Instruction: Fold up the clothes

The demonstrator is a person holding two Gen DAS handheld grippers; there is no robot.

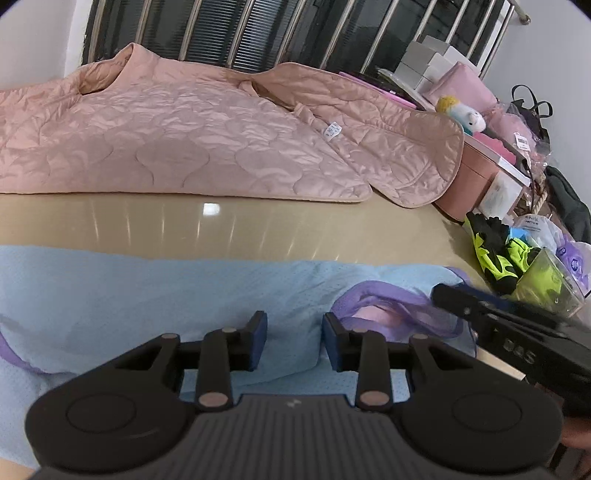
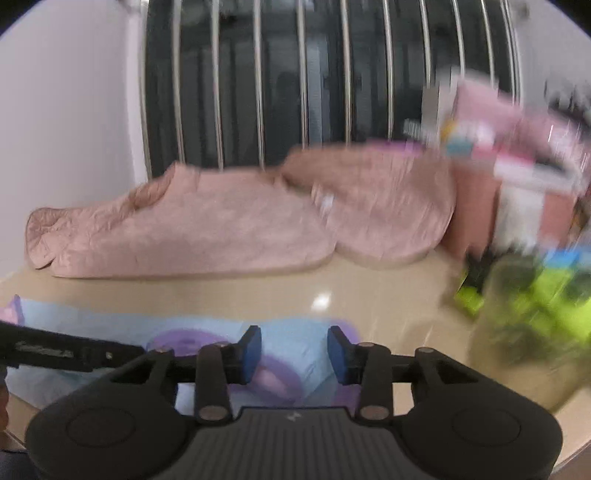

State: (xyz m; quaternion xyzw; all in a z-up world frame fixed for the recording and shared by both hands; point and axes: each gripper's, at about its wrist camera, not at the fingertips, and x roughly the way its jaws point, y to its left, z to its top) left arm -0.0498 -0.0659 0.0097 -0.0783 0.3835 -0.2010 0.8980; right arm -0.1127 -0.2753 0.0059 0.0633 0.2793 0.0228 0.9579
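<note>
Two garments on the table (image 1: 258,229) right now. The one being worked on is the light blue top (image 1: 166,295) with purple trim, lying flat along the near edge at about 6 o'clock in both views. Its purple collar (image 1: 388,299) sits toward 4 o'clock in the left wrist view, with a bit of pink showing inside the neck opening.

The left hand-held gripper (image 1: 294,341) hovers low over the blue top, jaws spread, blue pads apart, nothing pinched. You just see the fabric under the gap.

The right hand-held gripper (image 2: 294,354) is spread too, nothing between its pads, and it sits over the collar area. From the left camera it pokes in from 4 o'clock, just beside the collar. Can't tell whether its tip touches the cloth.

The pink quilted jacket (image 1: 184,140) is spread out at the far side, around 11 to 1 o'clock, well apart from the blue top, with bare table between them. Behind it is a barred window (image 1: 258,33).

Clutter at 2 to 3 o'clock: a pink box (image 1: 469,184), a plush toy (image 1: 461,114), and some neon green stuff (image 1: 506,254). The right wrist view is pretty blurry on that side.
</note>
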